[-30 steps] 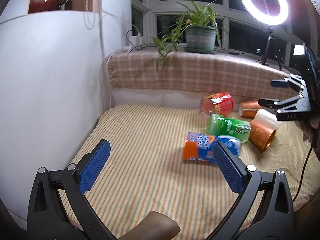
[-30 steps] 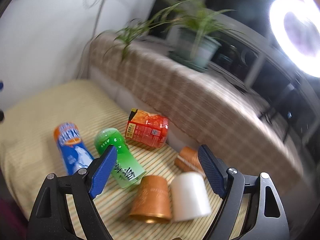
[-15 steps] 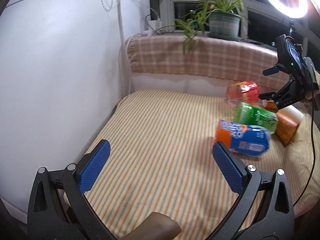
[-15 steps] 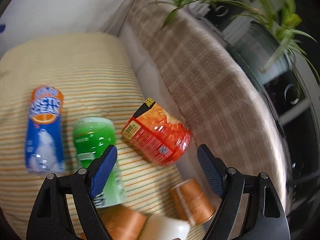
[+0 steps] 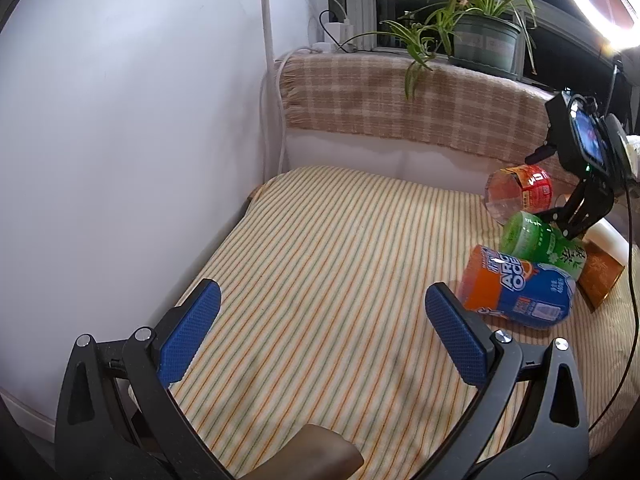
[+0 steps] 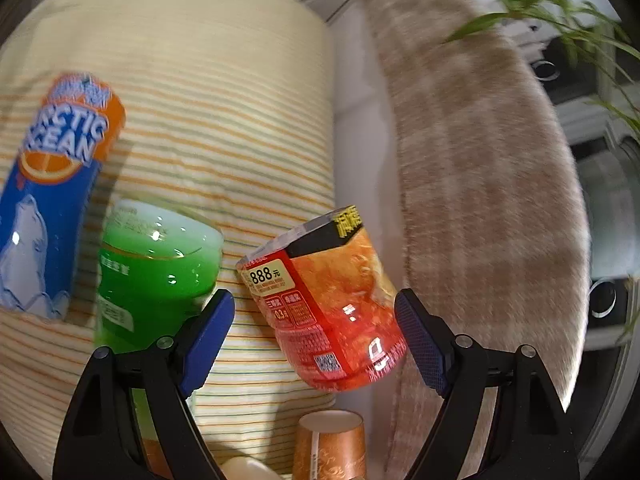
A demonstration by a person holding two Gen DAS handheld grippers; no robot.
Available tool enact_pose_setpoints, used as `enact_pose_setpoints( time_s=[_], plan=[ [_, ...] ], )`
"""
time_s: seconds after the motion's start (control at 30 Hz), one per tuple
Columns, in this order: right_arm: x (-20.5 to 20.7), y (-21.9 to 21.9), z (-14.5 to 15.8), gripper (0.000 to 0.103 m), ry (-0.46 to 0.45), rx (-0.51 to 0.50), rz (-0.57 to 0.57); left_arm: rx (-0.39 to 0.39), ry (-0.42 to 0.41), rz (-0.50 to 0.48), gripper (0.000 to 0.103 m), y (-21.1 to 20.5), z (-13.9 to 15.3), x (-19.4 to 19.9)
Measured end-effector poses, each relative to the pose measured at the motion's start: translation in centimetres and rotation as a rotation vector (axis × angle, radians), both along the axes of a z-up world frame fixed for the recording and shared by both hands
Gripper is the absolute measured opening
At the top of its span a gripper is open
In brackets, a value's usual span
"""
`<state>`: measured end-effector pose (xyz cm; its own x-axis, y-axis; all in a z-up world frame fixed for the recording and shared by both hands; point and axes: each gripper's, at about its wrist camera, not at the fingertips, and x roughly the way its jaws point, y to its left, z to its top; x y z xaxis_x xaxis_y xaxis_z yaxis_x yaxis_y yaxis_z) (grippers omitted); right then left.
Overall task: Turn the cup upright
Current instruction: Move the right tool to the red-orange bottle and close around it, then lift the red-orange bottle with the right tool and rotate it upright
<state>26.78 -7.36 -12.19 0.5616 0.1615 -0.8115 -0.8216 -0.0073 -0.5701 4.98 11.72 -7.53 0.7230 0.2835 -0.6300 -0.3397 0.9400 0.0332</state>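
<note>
Several cups lie on their sides on the striped cloth (image 5: pixel 320 264). A red-orange cup (image 6: pixel 328 304) lies between the blue pads of my open right gripper (image 6: pixel 316 328); it also shows in the left wrist view (image 5: pixel 520 196). A green cup (image 6: pixel 152 272) lies just left of it, and a blue-and-orange cup (image 6: pixel 48 184) further left; both show in the left wrist view, the green cup (image 5: pixel 536 240) and the blue-and-orange cup (image 5: pixel 516 292). My left gripper (image 5: pixel 320 328) is open and empty over bare cloth, left of the cups.
A copper-coloured cup (image 6: pixel 332 444) and a white cup (image 6: pixel 244 470) lie below the red one. A checked blanket (image 5: pixel 400 108) covers the ledge behind, with a potted plant (image 5: pixel 484 44) on it. A white wall (image 5: pixel 120 140) stands on the left. A ring light (image 5: pixel 600 4) shines at top right.
My right gripper has moved down and in onto the red-orange cup, which now sits between its pads. My left gripper has drawn back and to the left, away from the cups.
</note>
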Motion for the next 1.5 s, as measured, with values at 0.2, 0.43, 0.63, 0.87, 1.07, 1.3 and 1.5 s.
enact_pose_setpoints(
  time_s=[0.2,0.43,0.63,0.87,1.07,1.3,1.5],
  plan=[
    [1.5,0.8,-0.6,0.082,-0.006,-0.02,0.004,-0.007,0.005,0.001,0.103,0.3,-0.2,0.4],
    [2.5,1.5,-0.1,0.08,0.024,-0.036,0.011,-0.01,-0.002,0.005,0.103,0.4,0.0,0.2],
    [3.8,2.7,1.3,0.062,0.046,0.015,-0.003,-0.007,-0.007,0.022,0.103,0.8,0.1,-0.6],
    [4.7,3.4,0.7,0.077,0.069,-0.029,0.002,-0.007,-0.009,0.027,0.103,1.1,0.0,-0.7],
    [5.5,4.6,0.2,0.08,0.058,-0.054,-0.008,-0.016,-0.006,0.045,0.103,1.7,-0.1,-0.7],
    [7.5,5.8,-0.4,0.077,0.018,-0.056,-0.046,-0.022,-0.002,0.047,0.103,2.0,-0.4,-0.6],
    [7.5,4.9,2.0,0.076,0.047,0.023,-0.051,-0.02,-0.011,0.036,0.103,1.6,-0.1,-0.5]
  ],
)
